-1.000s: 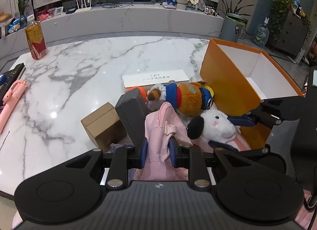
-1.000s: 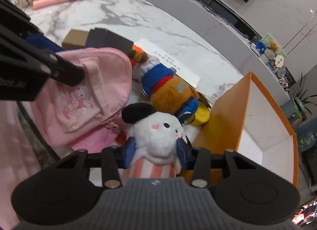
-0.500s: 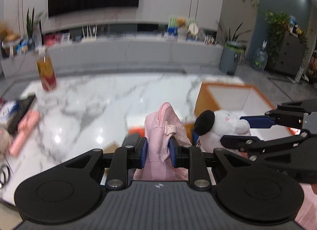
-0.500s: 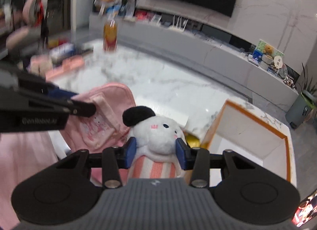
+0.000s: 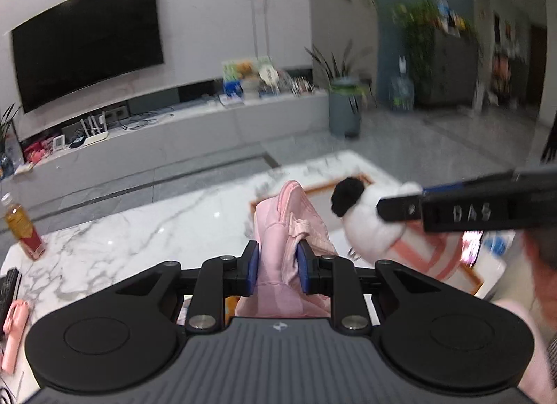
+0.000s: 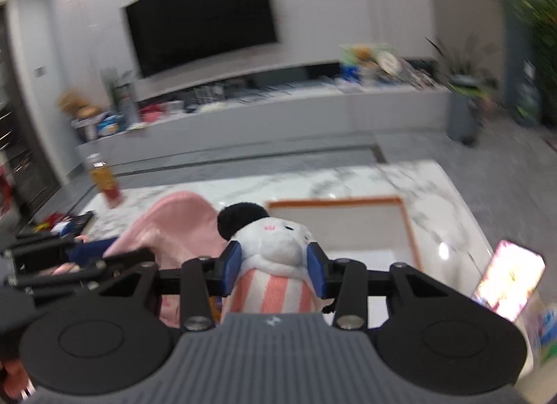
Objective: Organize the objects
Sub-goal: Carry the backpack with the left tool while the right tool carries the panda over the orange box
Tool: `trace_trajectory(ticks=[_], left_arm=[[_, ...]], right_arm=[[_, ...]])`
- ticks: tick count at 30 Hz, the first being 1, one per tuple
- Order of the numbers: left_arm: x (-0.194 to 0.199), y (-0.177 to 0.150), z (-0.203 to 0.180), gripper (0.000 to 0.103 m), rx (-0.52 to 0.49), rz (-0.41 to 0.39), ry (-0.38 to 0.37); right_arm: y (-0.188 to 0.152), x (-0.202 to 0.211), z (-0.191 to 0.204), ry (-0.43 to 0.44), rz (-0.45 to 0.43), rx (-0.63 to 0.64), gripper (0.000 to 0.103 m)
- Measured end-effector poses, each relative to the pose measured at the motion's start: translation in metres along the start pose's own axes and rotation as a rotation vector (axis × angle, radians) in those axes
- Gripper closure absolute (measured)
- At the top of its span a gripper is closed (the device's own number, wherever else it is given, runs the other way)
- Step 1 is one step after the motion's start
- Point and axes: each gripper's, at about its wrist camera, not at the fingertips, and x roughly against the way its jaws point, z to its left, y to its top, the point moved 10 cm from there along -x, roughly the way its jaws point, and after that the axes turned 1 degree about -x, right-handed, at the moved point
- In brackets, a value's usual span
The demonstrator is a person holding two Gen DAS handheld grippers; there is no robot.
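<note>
Orange box (image 6: 407,226) partly hidden behind plush (image 6: 275,244); pink bag (image 5: 282,230) bottom hidden; background blurred.

both hand-held grippers (image 5: 277,261) (image 6: 274,266) clamped, raised side by side

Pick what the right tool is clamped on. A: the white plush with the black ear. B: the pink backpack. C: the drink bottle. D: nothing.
A: in the right wrist view the right tool has its blue pads pressed against the white plush, lifted above the orange box.
</note>
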Motion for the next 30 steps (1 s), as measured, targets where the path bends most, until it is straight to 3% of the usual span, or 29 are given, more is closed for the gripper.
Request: trace_trajectory(ticks=[5, 6, 7, 8, 15, 20, 27, 30], left_arm=[[-0.049, -0.018, -0.036, 0.076, -0.094, 0.096, 0.025], [-0.056, -0.023, -0.040, 0.076, -0.109, 0.115, 0.023], [-0.062, -0.027, -0.045, 0.076, -0.119, 0.136, 0.014], [-0.066, -0.031, -0.049, 0.076, -0.129, 0.153, 0.001], [-0.088, -0.054, -0.062, 0.076, -0.239, 0.200, 0.023], [-0.098, -0.067, -0.072, 0.076, -0.303, 0.240, 0.009], [-0.106, -0.082, -0.069, 0.073, -0.249, 0.317, -0.059], [-0.102, -0.081, -0.062, 0.063, -0.156, 0.355, -0.143]], right_arm=[[-0.028, -0.028, -0.042, -0.029, 0.082, -0.110, 0.063], [-0.034, -0.035, -0.046, -0.029, 0.102, -0.127, 0.069], [-0.041, -0.040, -0.051, -0.026, 0.122, -0.144, 0.083], [-0.046, -0.048, -0.054, -0.014, 0.144, -0.161, 0.087], [-0.090, -0.095, -0.061, 0.019, 0.299, -0.232, 0.088], [-0.101, -0.110, -0.063, 0.039, 0.330, -0.270, 0.088], [-0.103, -0.121, -0.061, 0.082, 0.358, -0.266, 0.089], [-0.105, -0.122, -0.059, 0.098, 0.374, -0.263, 0.087]])
